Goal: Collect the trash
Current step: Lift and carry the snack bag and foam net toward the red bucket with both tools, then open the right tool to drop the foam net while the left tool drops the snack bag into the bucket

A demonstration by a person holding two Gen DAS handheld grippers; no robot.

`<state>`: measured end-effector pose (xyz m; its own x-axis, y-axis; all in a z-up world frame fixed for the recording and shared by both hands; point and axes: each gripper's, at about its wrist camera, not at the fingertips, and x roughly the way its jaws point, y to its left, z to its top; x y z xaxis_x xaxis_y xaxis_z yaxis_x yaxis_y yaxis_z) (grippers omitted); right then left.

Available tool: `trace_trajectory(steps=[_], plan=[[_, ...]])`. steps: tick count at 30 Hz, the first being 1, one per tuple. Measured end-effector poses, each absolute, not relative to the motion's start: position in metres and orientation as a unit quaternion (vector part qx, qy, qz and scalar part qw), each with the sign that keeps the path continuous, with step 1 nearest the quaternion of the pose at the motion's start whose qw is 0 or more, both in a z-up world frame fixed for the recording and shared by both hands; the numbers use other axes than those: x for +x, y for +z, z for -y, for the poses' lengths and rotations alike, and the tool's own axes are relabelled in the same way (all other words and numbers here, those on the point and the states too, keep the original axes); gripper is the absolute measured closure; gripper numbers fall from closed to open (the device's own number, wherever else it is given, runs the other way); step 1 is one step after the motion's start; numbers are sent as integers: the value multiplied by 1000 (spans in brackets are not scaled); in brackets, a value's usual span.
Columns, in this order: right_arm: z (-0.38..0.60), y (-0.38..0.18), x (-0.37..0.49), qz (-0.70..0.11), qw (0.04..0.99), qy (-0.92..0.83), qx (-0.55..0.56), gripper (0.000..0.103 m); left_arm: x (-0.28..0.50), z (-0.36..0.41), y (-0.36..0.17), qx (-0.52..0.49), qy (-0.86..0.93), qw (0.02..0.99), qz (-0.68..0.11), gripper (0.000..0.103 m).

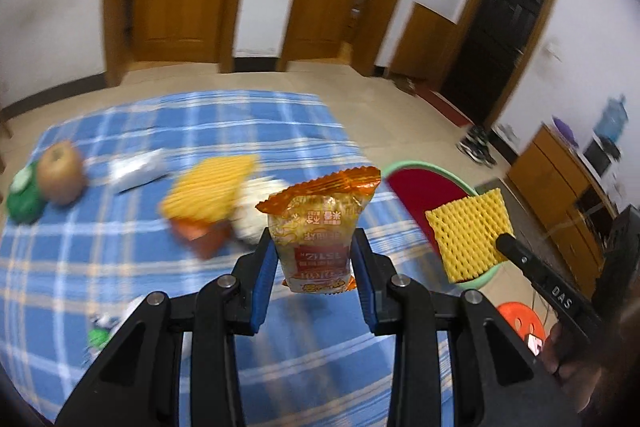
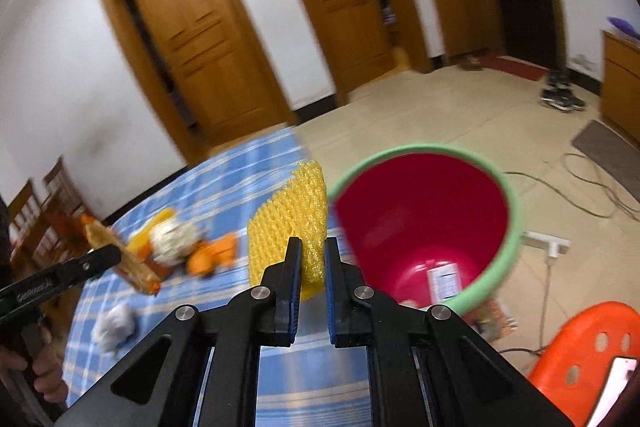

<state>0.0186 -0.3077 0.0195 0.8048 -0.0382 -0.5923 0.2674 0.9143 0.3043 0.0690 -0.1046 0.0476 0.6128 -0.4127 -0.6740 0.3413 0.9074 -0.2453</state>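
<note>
The left gripper (image 1: 314,247) pinches an orange snack packet (image 1: 320,227); the right gripper (image 2: 312,259) squeezes yellow foam net (image 2: 288,219) beside the table's (image 1: 120,267) right edge, near the bin (image 2: 424,227).

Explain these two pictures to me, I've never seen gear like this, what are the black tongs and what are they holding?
These are hand-held tongs, one per hand, each with a camera looking along its fingers. The left tongs grip an orange snack packet. The right tongs pinch a yellow foam net. Each camera also catches the other tongs off to one side. Beside the blue checked tablecloth stands a red bin with a green rim. Blurred on the cloth lie more wrappers, another foam net and a brown fruit.
</note>
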Motion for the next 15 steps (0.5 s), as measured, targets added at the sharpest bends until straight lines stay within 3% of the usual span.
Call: trace_trajectory(steps=[15], plan=[[380, -17, 13, -314, 905, -163, 237, 90, 103, 238, 28, 28, -303, 861, -407, 66]])
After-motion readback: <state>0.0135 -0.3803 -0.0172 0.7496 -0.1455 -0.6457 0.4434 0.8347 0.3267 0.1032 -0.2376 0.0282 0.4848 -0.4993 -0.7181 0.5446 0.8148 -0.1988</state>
